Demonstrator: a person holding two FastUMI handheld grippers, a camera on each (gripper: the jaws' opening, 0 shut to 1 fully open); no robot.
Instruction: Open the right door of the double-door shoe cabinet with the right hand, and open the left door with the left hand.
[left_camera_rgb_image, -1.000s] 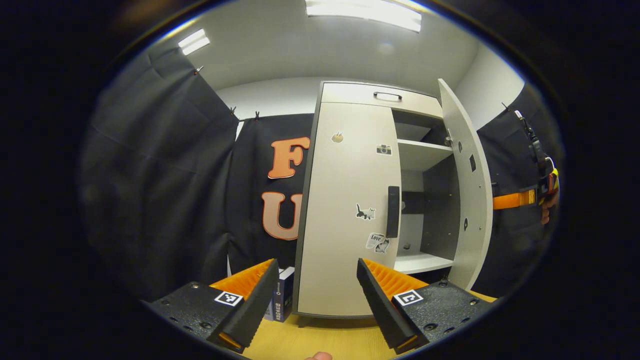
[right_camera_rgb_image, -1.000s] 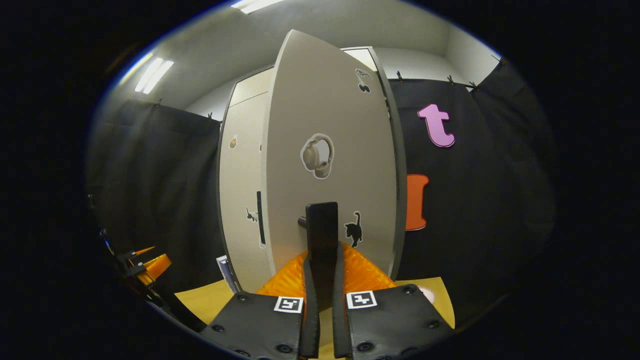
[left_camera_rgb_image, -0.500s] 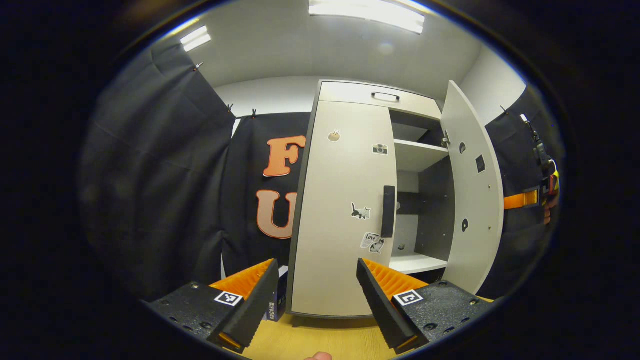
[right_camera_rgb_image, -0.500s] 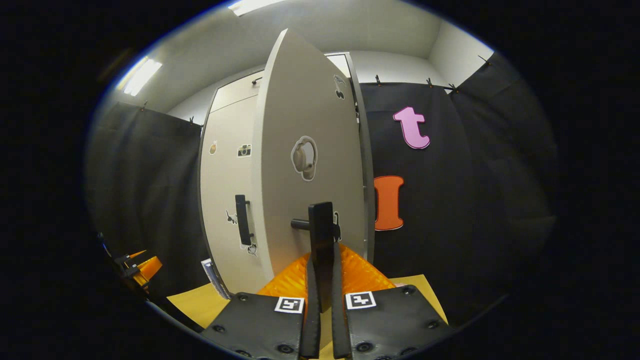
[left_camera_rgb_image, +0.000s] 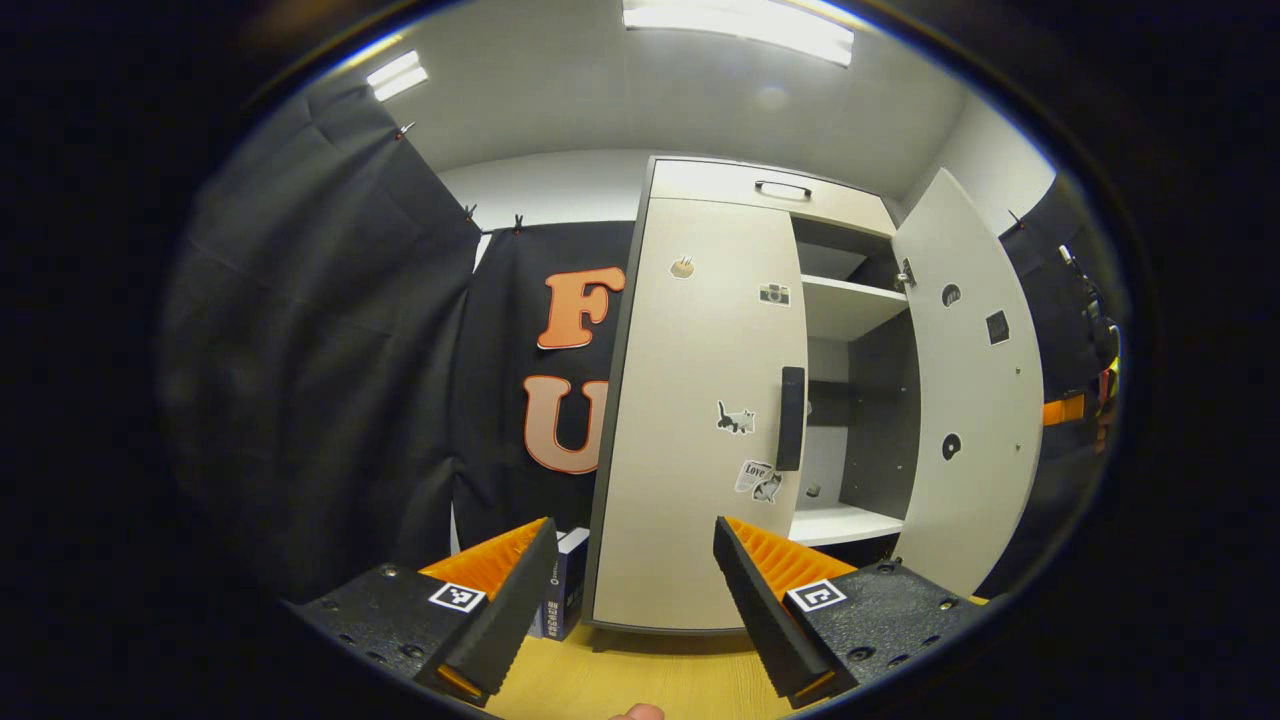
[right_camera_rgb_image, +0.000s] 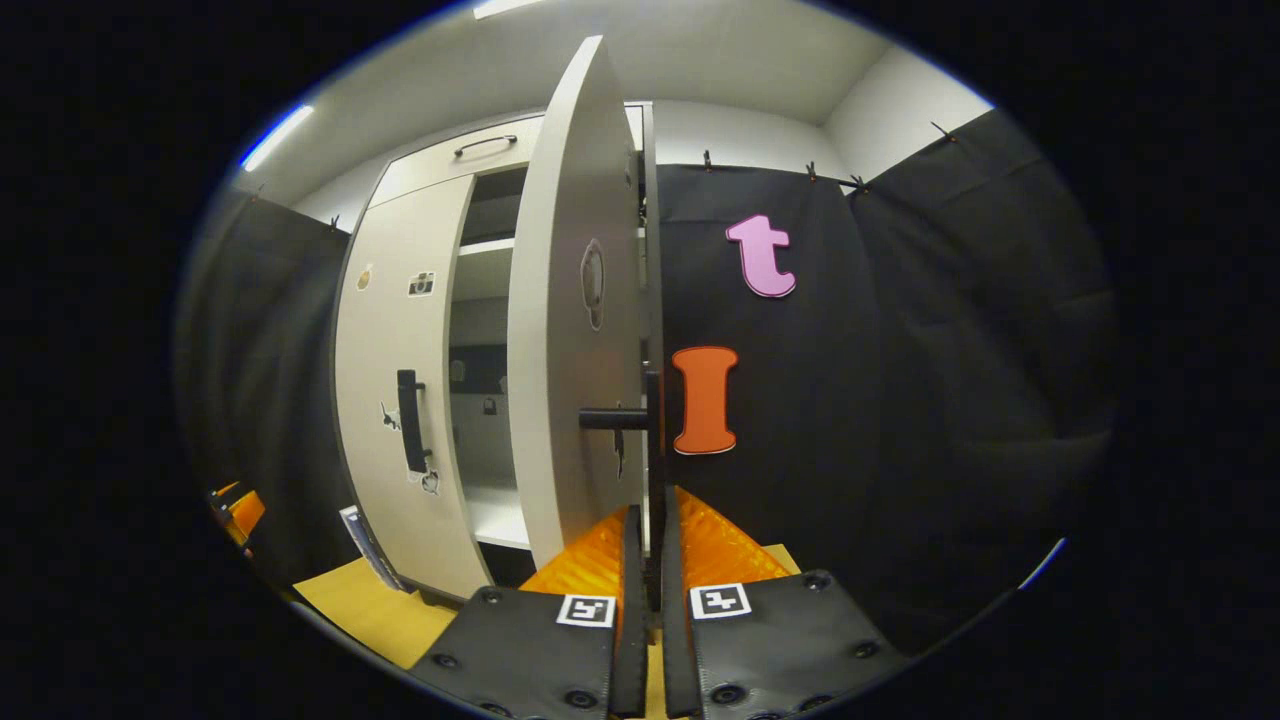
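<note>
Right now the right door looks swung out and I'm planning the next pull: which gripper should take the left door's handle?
Left. The left gripper is open, facing the closed left door with its handle just ahead. The right gripper is shut on the right door's handle.

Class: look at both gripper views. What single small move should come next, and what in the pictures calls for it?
Probably move the left tool forward to the left door's handle. The right door already stands wide open, the right tool shut on its handle, while the left door is closed and the left tool hangs open, short of it.
</note>
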